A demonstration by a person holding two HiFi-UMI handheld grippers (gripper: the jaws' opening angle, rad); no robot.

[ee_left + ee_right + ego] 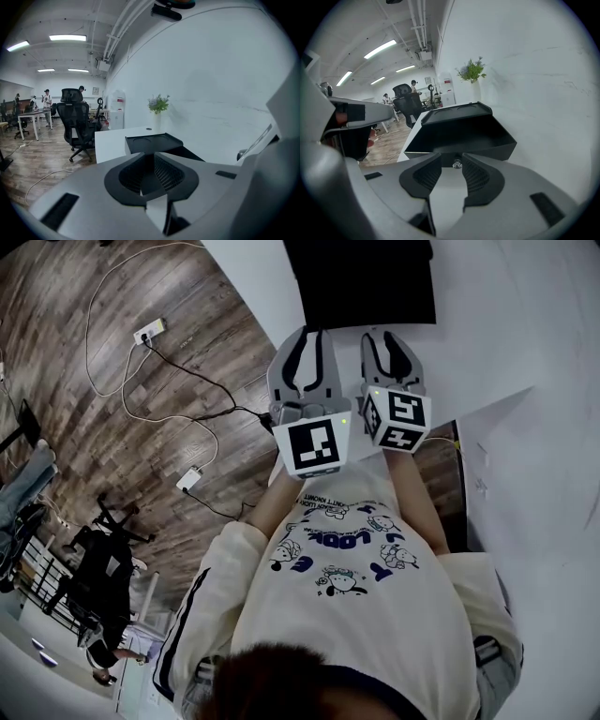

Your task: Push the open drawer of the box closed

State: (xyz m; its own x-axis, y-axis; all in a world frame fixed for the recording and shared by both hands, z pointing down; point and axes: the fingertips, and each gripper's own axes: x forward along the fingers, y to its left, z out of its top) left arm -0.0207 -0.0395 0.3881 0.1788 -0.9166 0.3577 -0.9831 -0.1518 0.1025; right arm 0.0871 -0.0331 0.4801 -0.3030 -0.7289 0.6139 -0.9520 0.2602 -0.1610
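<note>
The black box stands on the white table, just ahead of both grippers. In the right gripper view its drawer is pulled out and empty, below the box's tray-like top. A small metal knob on the drawer front sits between the tips of my right gripper, which is open; the fingers do not touch the knob. My left gripper is shut and empty. It hangs to the left of the box, short of it. In the head view the left gripper and the right gripper are side by side.
A vase of flowers stands on the table behind the box, against the white wall. Left of the table is wooden floor with cables and a power strip. An office chair stands further off, with people and desks beyond.
</note>
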